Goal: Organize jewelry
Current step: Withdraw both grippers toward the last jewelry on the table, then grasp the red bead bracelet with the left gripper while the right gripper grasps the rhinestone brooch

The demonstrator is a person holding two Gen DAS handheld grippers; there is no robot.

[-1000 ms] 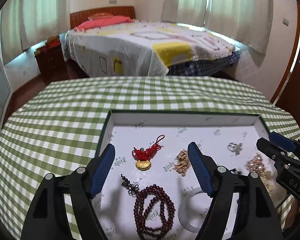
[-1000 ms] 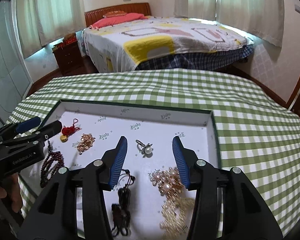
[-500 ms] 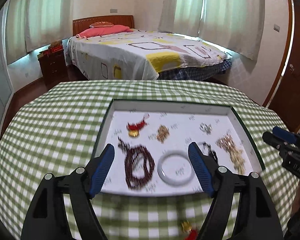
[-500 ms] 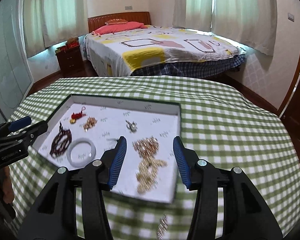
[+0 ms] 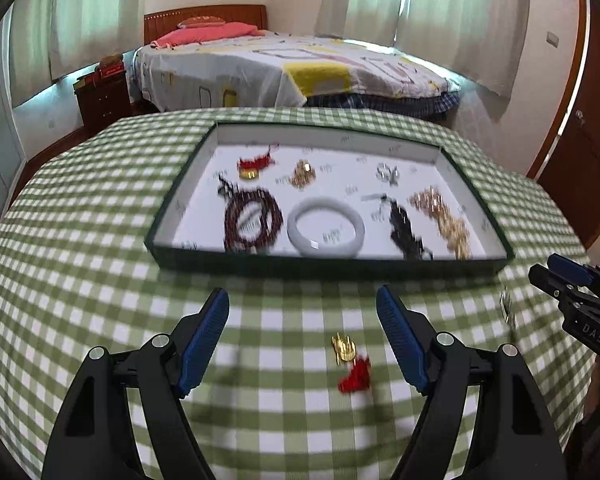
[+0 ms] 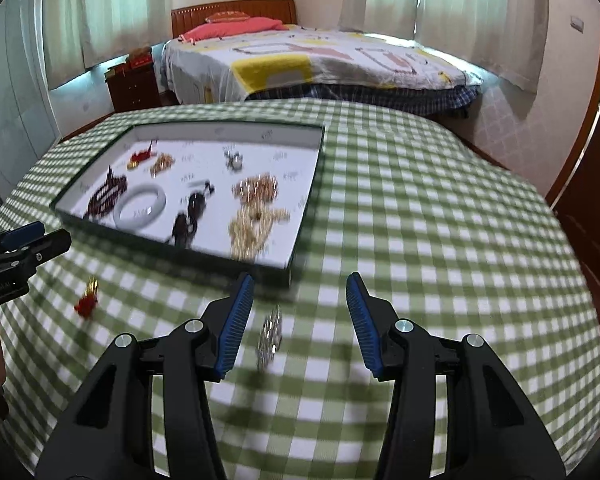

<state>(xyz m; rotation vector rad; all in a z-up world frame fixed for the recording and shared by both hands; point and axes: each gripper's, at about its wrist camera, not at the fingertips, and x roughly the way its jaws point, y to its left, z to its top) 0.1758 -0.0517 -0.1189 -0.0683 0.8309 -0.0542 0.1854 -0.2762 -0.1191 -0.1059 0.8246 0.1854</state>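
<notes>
Left wrist view: the left gripper (image 5: 303,342) hangs over the green-and-white checked tablecloth (image 5: 100,280) with its blue-padded fingers (image 5: 204,336) spread wide and nothing between them. Ahead of the fingertips and well beyond them sits the shallow dark-green tray with a white lining (image 5: 168,216), already holding a dark red bead bracelet (image 5: 252,220), a pale jade bangle (image 5: 326,228) and several gilt pieces. The thing that matters lies nearer: a small gold charm on a red knotted tassel (image 5: 350,360), loose on the cloth, inside the span of the fingers but close to the right-hand one, slightly behind its tip. Its long axis runs roughly along the fingers, charm end toward the tray, tassel end toward the camera. It looks blurred, so finer detail cannot be read.

In the right wrist view the right gripper (image 6: 300,320) is likewise spread and carrying nothing. Between its fingers, nearer the left one, lies a small silvery, sparkling ornament (image 6: 270,338), also loose on the cloth, elongated along the fingers; blur hides what kind of piece it is.

Judging by this, each gripper is nearer to its own stray piece, and the left one would need a slight shift to its right to centre the tassel before closing.
</notes>
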